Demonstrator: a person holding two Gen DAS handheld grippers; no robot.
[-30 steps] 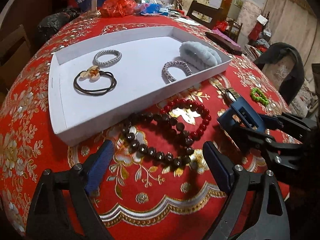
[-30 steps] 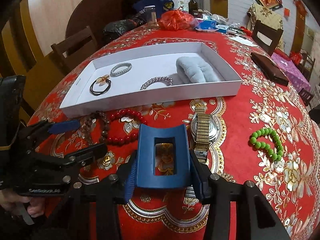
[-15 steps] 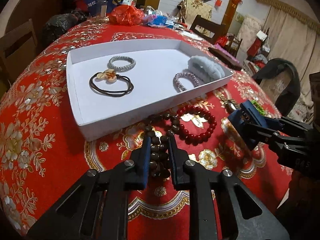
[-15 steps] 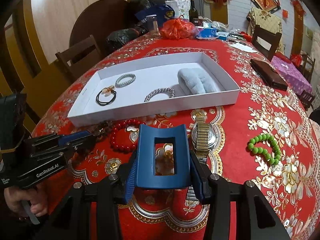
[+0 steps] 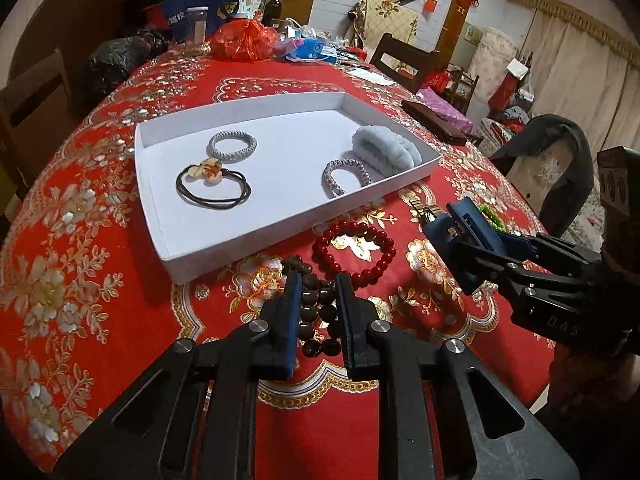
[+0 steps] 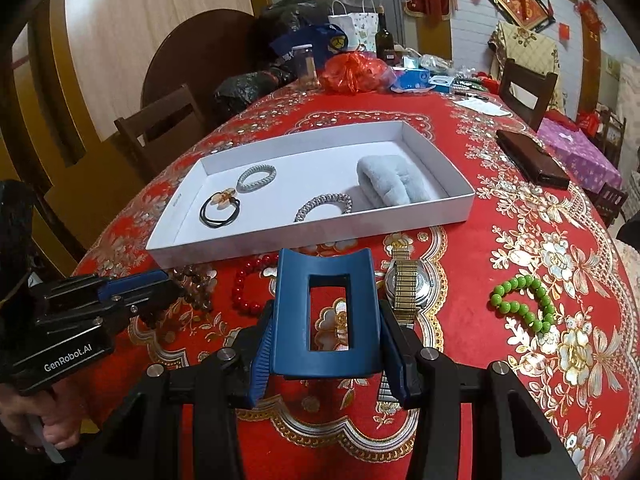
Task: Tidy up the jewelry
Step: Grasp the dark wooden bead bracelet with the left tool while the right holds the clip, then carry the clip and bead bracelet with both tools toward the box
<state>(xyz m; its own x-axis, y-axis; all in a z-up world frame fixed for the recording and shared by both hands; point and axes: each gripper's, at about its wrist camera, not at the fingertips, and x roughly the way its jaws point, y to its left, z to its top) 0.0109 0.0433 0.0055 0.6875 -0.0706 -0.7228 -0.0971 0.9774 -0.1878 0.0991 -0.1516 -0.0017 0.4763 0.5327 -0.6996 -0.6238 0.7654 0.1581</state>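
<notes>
My left gripper (image 5: 318, 312) is shut on a dark brown bead bracelet (image 5: 316, 312), bunched between its blue pads and lifted a little off the red tablecloth; the gripper also shows in the right wrist view (image 6: 160, 284). My right gripper (image 6: 324, 344) is shut on a blue hair claw clip (image 6: 324, 312), also visible in the left wrist view (image 5: 464, 228). A red bead bracelet (image 5: 354, 254) lies just beyond the brown one. The white tray (image 5: 280, 236) behind holds two silver hair ties (image 5: 232, 146), a black hair tie with an amber charm (image 5: 212, 184) and a pale blue fluffy scrunchie (image 5: 386, 146).
A gold-band wristwatch (image 6: 404, 284) and a green bead bracelet (image 6: 524, 300) lie right of the clip. A dark wallet (image 6: 532, 158) sits far right. Bags, a bottle and clutter (image 6: 352, 68) crowd the far table end; wooden chairs (image 6: 160, 128) stand around.
The left gripper closed on the brown bead bracelet, bunching it, and rose a little with it. The right gripper stays shut on the blue clip, nearly still.
</notes>
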